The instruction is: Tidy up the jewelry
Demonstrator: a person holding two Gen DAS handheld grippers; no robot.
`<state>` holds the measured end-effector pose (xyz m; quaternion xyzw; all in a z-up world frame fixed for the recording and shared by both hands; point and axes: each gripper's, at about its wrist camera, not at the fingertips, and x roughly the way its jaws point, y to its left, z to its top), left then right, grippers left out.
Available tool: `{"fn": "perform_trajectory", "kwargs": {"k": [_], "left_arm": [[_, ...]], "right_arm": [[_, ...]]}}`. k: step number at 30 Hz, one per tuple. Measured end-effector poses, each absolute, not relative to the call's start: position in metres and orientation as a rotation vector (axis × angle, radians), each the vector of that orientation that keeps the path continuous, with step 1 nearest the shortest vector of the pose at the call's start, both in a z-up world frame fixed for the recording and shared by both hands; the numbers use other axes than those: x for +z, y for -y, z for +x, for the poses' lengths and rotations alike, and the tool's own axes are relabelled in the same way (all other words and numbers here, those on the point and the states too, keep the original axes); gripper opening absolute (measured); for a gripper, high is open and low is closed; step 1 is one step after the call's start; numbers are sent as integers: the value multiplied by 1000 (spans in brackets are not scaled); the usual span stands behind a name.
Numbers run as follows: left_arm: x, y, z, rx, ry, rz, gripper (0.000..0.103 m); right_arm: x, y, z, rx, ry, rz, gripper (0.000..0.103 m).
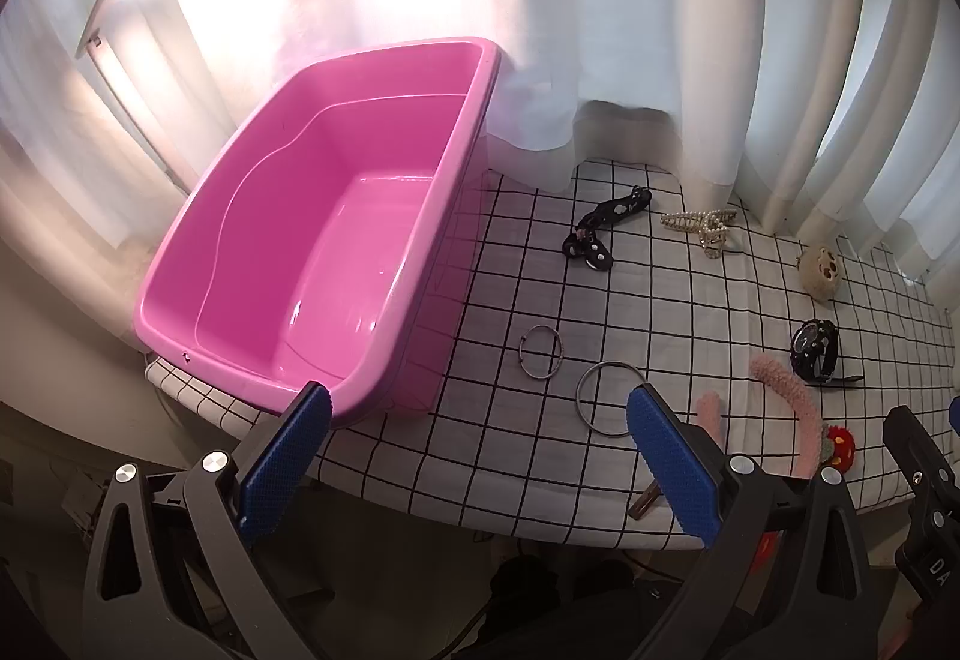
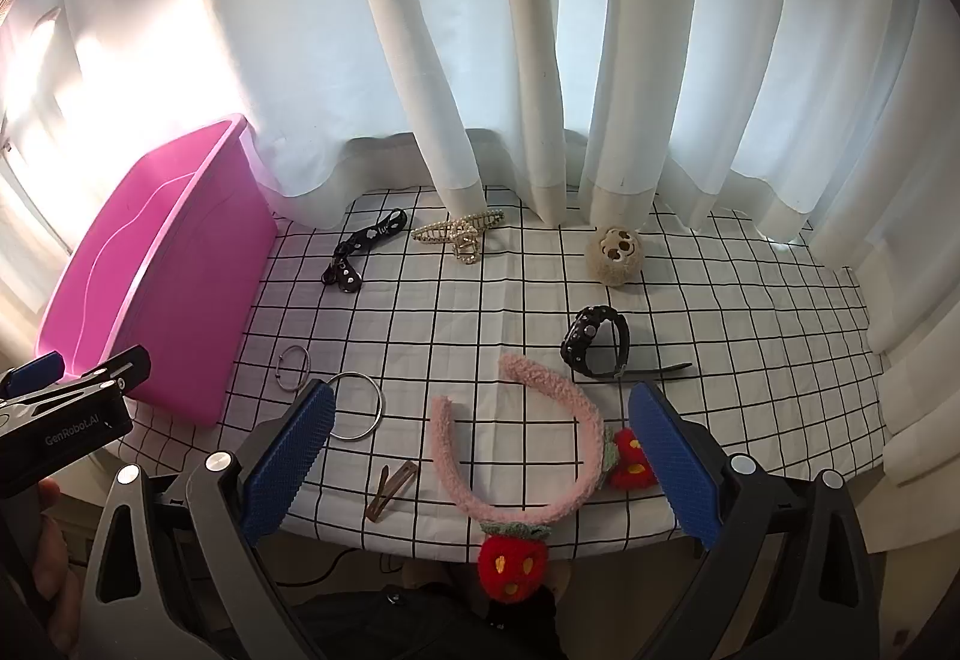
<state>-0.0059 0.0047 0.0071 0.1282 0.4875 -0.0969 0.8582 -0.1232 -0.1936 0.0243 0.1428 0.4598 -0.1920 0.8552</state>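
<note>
An empty pink tub (image 1: 336,240) (image 2: 150,270) stands at the table's left end. On the checked cloth lie two metal rings (image 1: 606,399) (image 2: 354,405), a black hair clip (image 1: 600,234) (image 2: 360,252), a pearl claw clip (image 1: 702,228) (image 2: 459,234), a black watch (image 1: 816,351) (image 2: 597,342), a fuzzy beige ball (image 1: 819,270) (image 2: 618,255), a brown snap clip (image 2: 390,489) and a pink fuzzy headband (image 2: 516,456) with red strawberries. My left gripper (image 1: 480,420) hovers open by the tub's near corner. My right gripper (image 2: 480,420) is open over the headband.
White curtains (image 2: 510,60) hang along the back of the table and drape onto it. The table's front edge (image 2: 372,540) is close below both grippers. The left gripper's body (image 2: 66,408), held by a hand, shows at the right wrist view's left edge.
</note>
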Motion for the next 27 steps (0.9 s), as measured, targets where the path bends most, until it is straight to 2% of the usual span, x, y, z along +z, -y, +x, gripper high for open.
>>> {"fn": "perform_trajectory", "kwargs": {"k": [27], "left_arm": [[8,-7,-7,-202,-1023,274,97]], "right_arm": [[23,196,-127,-399,-967,316,94]]}}
